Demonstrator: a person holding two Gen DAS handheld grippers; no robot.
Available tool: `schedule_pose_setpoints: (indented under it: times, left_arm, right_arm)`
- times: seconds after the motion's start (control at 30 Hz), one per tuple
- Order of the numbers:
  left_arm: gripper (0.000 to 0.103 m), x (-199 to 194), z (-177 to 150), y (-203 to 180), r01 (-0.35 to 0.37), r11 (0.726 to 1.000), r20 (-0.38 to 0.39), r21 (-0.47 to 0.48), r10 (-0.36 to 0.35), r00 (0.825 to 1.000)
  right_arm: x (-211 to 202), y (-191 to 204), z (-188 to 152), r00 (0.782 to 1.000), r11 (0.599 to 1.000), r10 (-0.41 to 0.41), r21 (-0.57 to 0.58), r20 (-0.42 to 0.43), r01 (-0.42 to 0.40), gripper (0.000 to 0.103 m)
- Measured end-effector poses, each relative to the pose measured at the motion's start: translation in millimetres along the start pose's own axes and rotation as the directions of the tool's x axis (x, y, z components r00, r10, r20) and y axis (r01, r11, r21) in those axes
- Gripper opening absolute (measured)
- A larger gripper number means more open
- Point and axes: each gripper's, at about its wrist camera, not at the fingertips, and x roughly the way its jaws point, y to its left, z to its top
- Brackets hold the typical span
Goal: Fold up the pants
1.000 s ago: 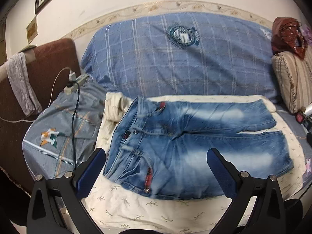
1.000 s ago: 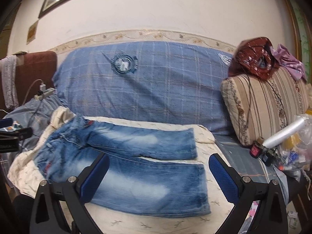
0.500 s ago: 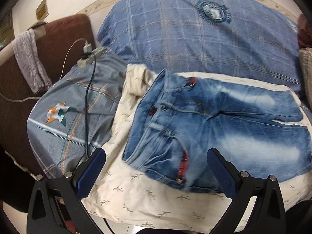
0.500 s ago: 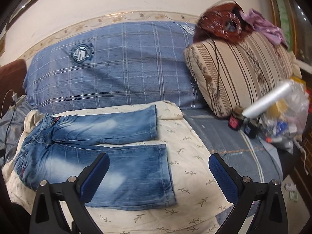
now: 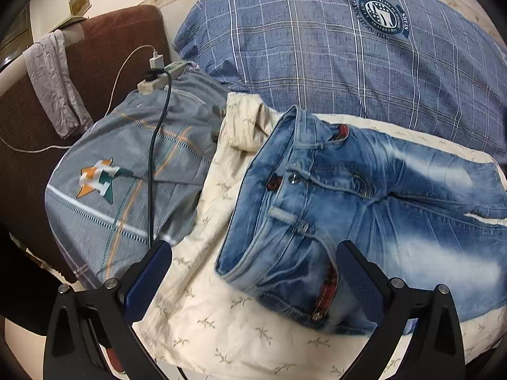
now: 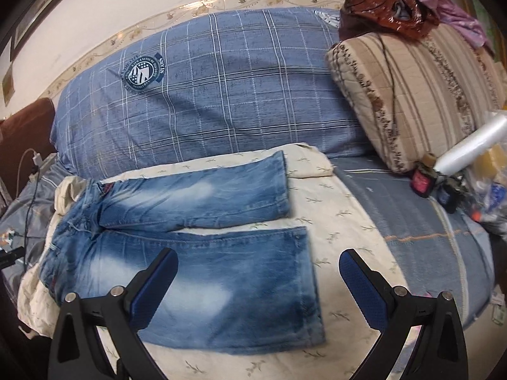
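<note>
Partly, pants [image 5: 364, 221] cut off rightward

Setting was home bedroom. Evidence: bed with cream leaf-print sheet [image 6: 336, 209]; large blue plaid pillow [image 6: 240, 95] at 12 o'clock; striped cushion [image 6: 421, 95] at 2 o'clock; power strip [image 5: 160, 76] with charger at 10 o'clock; framed pictures on wall.

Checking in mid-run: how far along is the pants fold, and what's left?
Done: jeans lie flat, unfolded, legs apart, on the cream sheet. In hand: nothing; left gripper hangs open over the waistband, right gripper open over the near leg's hem. Left: every fold.
</note>
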Motion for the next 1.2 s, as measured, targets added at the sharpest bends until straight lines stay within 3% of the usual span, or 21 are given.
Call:
schedule_pose_setpoints:
  times: [0.23, 0.53, 0.67, 0.77, 0.83, 0.97, 1.13, 1.2]
  left_arm:
    - [0.103, 23.4, 34.3, -17.3, 0.016, 0.998, -0.004, 0.055, -0.016, 1.0]
    - [0.103, 95.4, 122.1, -38.8, -0.035, 0.993, -0.049, 0.116, 0.041, 0.998]
    - [0.103, 89.1, 119.8, -46.8, -0.003, 0.993, -0.013, 0.116, 0.004, 1.0]
    - [0.103, 103.9, 121.3, -59.9, -0.006, 0.983, -0.043, 0.185, 0.014, 0.999]
    - [0.103, 114.2, 135.8, -62.2, -0.011, 0.983, -0.066, 0.184, 0.024, 0.998]
    - [0.103, 126.9, 169.9, -61.5, 0.021, 0.988, -0.082, 0.153, -0.009, 0.997]
    - [0.103, 161.5, 203.7, -64.4, 0.03, 0.99, -0.123, 0.136, -0.013, 0.992]
    - [0.103, 180.4, 212.8, -66.4, 0.031, 0.991, -0.157, 0.13, -0.01, 0.988]
  right_arm:
    - [33.7, -13.7, 24.8, 0.998, 0.995, 0.059, 0.076, -0.025, -0.057, 0.103]
    - [118.9, -32.1, 101.0, 0.994, 0.994, 0.064, 0.096, -0.09, -0.056, 0.101]
    - [137.6, -31.4, 106.5, 0.989, 0.991, 0.077, 0.116, -0.123, -0.062, 0.098]
    - [146.3, -24.0, 95.1, 0.985, 0.994, 0.085, 0.077, -0.15, -0.074, 0.098]
    - [161.4, -24.3, 97.2, 0.983, 0.997, 0.052, 0.061, -0.179, -0.042, 0.098]
    - [181.2, -38.0, 118.6, 0.98, 0.989, 0.086, 0.133, -0.178, -0.063, 0.097]
    - [219.4, -34.9, 143.6, 0.977, 0.996, 0.042, 0.09, -0.209, -0.024, 0.097]
    - [242.2, -35.2, 149.2, 0.97, 0.995, 0.038, 0.094, -0.239, -0.015, 0.091]
